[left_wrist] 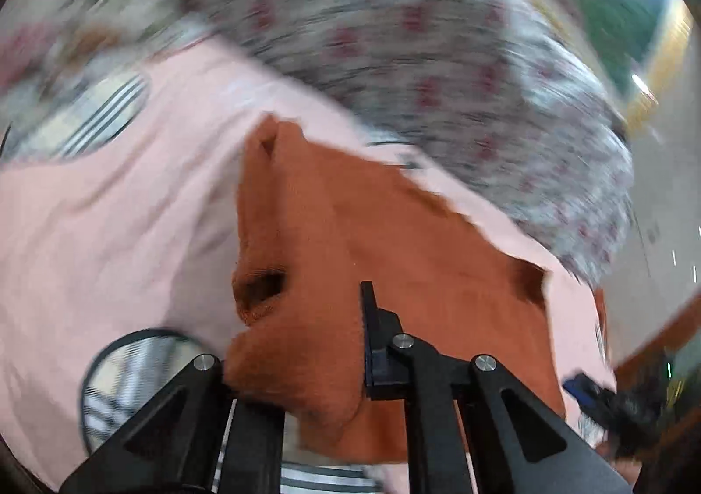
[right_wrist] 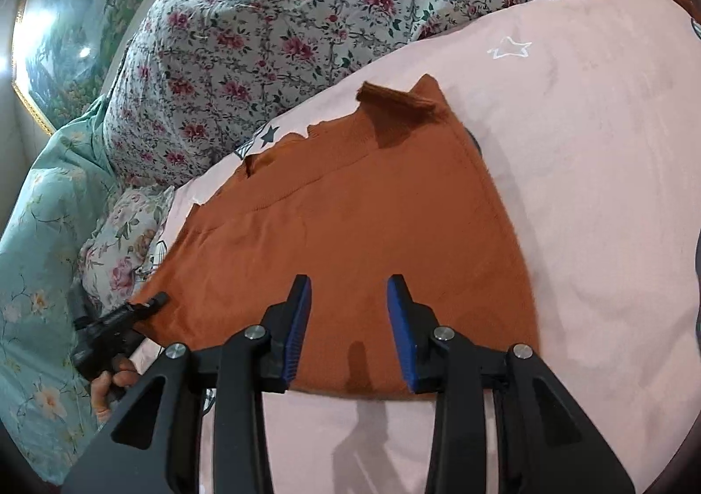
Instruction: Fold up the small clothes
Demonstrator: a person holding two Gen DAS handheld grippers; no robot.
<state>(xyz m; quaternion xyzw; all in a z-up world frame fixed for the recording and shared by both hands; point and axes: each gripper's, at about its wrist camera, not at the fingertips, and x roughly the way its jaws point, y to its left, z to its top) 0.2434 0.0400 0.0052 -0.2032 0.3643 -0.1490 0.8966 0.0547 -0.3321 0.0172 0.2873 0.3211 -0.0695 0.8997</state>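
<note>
left wrist view. the orange garment (left_wrist: 394,257) fills the centre of the frame and lies on a pink sheet (left_wrist: 131,209); a floral quilt (left_wrist: 416,33) arcs across from ten to two o'clock, blurred by motion. the left gripper (left_wrist: 315,345) enters from six o'clock with a bunched fold of the orange cloth wedged between its jaws: the near corner of the garment is gathered against the left finger, and the jaws stand nearly together, pinching that fold. the garment runs away from this gripper toward twelve to two o'clock. the right gripper (left_wrist: 582,389) shows small at four o'clock, by the opposite near corner.

right wrist view. the same orange garment (right_wrist: 350,222) lies flat on the pink sheet (right_wrist: 591,165), its long axis running from seven o'clock to one o'clock, with a raised flap at the far end near twelve. the right gripper (right_wrist: 348,318) hovers above the near hem at six o'clock, jaws partly apart, blue pads clear of the cloth, nothing between them. the left gripper (right_wrist: 149,303) sits at eight o'clock on the garment's left near corner, held by a hand (right_wrist: 109,384).

judgement: both grippers flank the near hem; the left already has its corner, the right is directly over its own, so the fold probably carries the hem toward twelve.
</note>
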